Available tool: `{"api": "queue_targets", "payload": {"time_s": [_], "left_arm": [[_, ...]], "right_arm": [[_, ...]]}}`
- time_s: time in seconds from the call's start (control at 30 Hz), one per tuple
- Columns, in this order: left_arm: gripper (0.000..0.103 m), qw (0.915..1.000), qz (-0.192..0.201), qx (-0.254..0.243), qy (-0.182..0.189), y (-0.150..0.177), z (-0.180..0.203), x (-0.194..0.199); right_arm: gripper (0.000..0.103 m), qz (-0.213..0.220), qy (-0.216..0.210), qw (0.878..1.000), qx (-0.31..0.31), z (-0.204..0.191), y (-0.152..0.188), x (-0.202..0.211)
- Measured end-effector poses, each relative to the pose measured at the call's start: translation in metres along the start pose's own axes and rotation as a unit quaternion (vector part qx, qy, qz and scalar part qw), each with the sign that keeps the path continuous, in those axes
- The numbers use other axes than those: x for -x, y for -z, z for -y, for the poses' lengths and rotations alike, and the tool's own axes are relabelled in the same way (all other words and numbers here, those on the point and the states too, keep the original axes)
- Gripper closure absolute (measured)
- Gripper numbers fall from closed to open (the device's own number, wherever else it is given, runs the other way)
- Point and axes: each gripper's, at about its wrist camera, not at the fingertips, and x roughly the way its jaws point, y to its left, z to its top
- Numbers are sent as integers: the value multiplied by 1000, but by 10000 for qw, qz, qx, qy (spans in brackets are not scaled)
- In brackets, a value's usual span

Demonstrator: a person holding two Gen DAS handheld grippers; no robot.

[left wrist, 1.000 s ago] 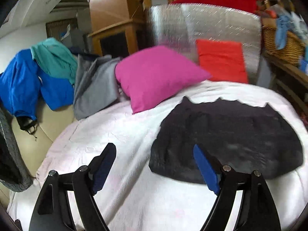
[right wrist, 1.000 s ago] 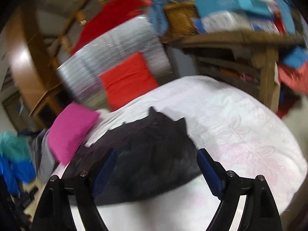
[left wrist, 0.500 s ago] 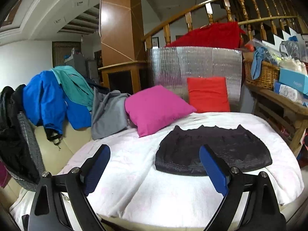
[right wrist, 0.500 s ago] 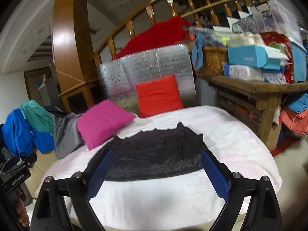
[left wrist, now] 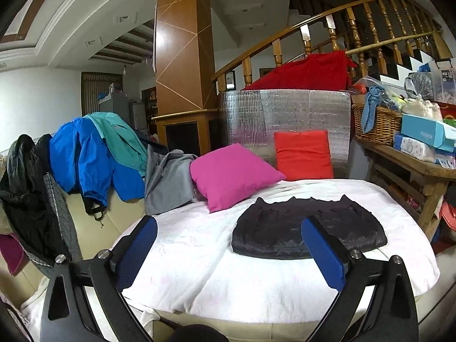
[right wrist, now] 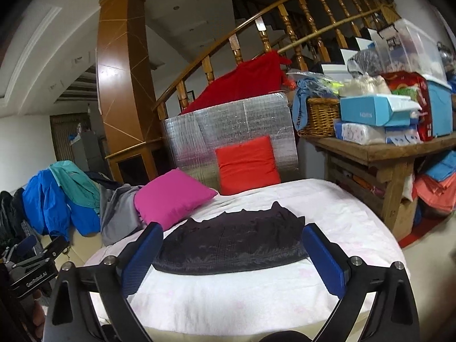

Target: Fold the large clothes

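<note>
Folded garment (left wrist: 309,235): black, with a faint checked weave visible in the right wrist view. Cover (left wrist: 256,282) beneath it: white with pale pink floral traces. Front pillow (left wrist: 233,176): magenta, plain. Rear pillow (left wrist: 303,155): orange-red, plain. Panel (left wrist: 285,116) behind the pillows: silver foil, quilted in a grid. Cloth (left wrist: 307,71) draped over the panel: deep red. Piled clothes at the side: a bright blue jacket (left wrist: 82,154), a teal shirt (left wrist: 119,139), a grey garment (left wrist: 168,182), a black coat (left wrist: 22,182). Column (left wrist: 179,48): brown wood with thin pale diagonal lines. Basket (right wrist: 320,116): tan wicker. Box (right wrist: 373,109): light blue. Left gripper (left wrist: 229,223) and right gripper (right wrist: 232,229): black frames, blue pads.
</note>
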Motion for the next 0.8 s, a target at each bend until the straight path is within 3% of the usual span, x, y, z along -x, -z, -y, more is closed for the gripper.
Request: {"api": "queue_targets", "payload": {"time_s": [0.33, 0.8], "left_arm": [[0, 9992, 273, -130, -255, -5, -5, 31], [0, 9993, -37, -29, -375, -3, -15, 17]], "right_arm": [[3, -124, 107, 9986, 502, -40, 5, 9], [3, -683, 40, 9970, 355, -55, 23, -10]]}}
